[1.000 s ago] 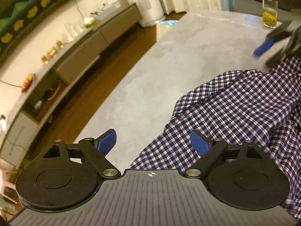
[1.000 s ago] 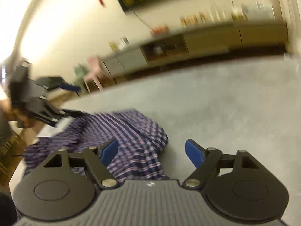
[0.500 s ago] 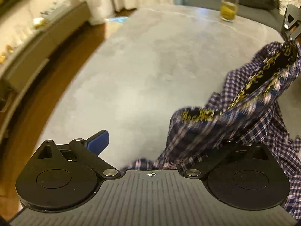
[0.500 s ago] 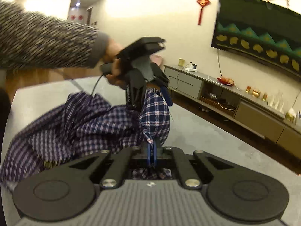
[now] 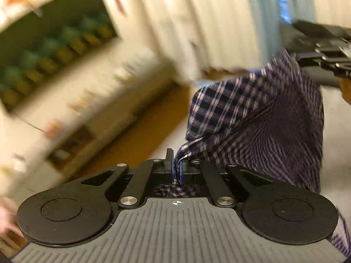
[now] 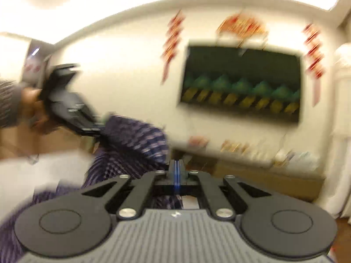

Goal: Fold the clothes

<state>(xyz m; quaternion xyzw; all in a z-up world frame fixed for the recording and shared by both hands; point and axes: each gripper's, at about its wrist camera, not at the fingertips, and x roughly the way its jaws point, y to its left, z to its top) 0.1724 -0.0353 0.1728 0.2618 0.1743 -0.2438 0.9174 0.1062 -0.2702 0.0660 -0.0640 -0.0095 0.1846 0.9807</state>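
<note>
From the left wrist camera, the left gripper [image 5: 175, 168] has its two blue-padded fingers pressed together on a pinch of the plaid shirt [image 5: 258, 118]. The cloth rises from the pinch point as a twisted strand, then billows up and to the right in a dark blue and white check, held up in the air, not lying flat. At the upper right the shirt's far end meets the right gripper [image 5: 324, 59], a black shape pointing in from the right edge; just below it shows a bit of a hand [image 5: 345, 92]. A little more plaid shows in the gap under the closed fingers and again at the lower right corner. Behind, everything is smeared: pale curtains [image 5: 197, 22], a dark wall screen [image 5: 52, 43] tilted at the upper left, and a low cabinet [image 5: 92, 127] above a strip of brown floor.

From the right wrist camera, the right gripper [image 6: 176, 171] has its fingers shut flat against each other. The shirt [image 6: 136, 140] sits to the left of them and below, and some plaid shows beneath the fingers, so they seem to be clamped on cloth, though blur hides the exact pinch. The shirt runs up and left to the left gripper [image 6: 74, 111], which a hand [image 6: 33, 103] in a grey knit sleeve [image 6: 8, 103] holds tilted, nose pointing down and to the right into the fabric. The wall screen [image 6: 241, 83] hangs straight ahead with red decorations [image 6: 173, 41] around it.
</note>
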